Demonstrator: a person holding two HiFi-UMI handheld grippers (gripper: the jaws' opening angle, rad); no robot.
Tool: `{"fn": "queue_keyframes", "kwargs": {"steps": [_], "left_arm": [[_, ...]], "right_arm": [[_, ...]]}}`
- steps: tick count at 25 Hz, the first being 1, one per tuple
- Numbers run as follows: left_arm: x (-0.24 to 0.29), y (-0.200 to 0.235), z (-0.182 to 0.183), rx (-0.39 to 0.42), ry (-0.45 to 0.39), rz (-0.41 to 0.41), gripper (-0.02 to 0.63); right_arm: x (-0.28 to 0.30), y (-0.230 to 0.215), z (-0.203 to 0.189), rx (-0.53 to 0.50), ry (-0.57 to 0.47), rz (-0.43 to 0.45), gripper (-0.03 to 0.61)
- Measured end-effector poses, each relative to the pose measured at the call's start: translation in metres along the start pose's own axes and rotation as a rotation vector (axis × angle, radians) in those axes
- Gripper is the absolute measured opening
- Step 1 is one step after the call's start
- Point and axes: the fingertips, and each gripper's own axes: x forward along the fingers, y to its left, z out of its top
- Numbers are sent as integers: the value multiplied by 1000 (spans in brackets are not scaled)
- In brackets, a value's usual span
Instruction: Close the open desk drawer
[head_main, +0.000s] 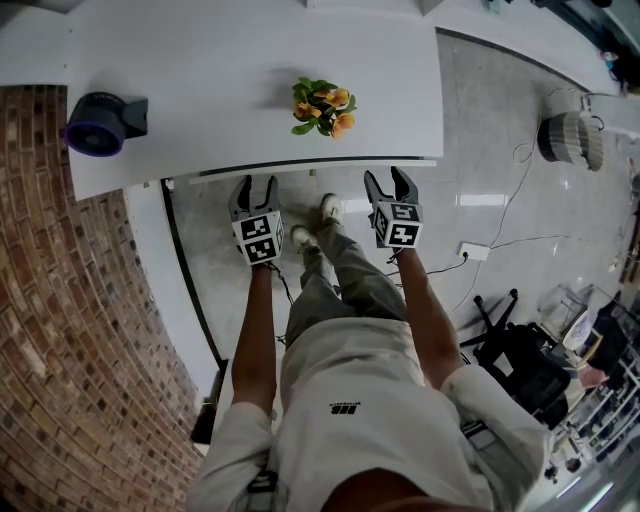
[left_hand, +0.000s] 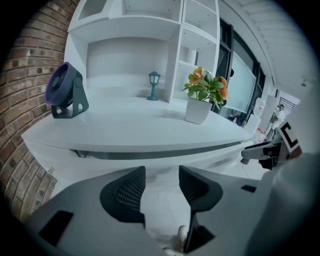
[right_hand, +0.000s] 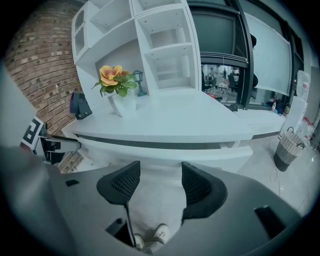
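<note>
Both left tongs (head_main: 256, 183) and right tongs (head_main: 386, 178) gape near desk (head_main: 220, 120) edge.

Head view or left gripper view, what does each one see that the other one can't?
Only the head view shows the person's trousers and the wastebasket on the floor. Only the left gripper view shows the little lantern and the shelf compartments above the desk. Both show the purple fan, the orange flowers and the open, empty left gripper.
</note>
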Motion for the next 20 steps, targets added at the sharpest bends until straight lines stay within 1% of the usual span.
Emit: {"fn": "queue_keyframes", "kwargs": {"steps": [20], "left_arm": [[14, 4, 12, 18, -17, -4, 222]], "right_arm": [[14, -4, 15, -10, -26, -13, 262]]}}
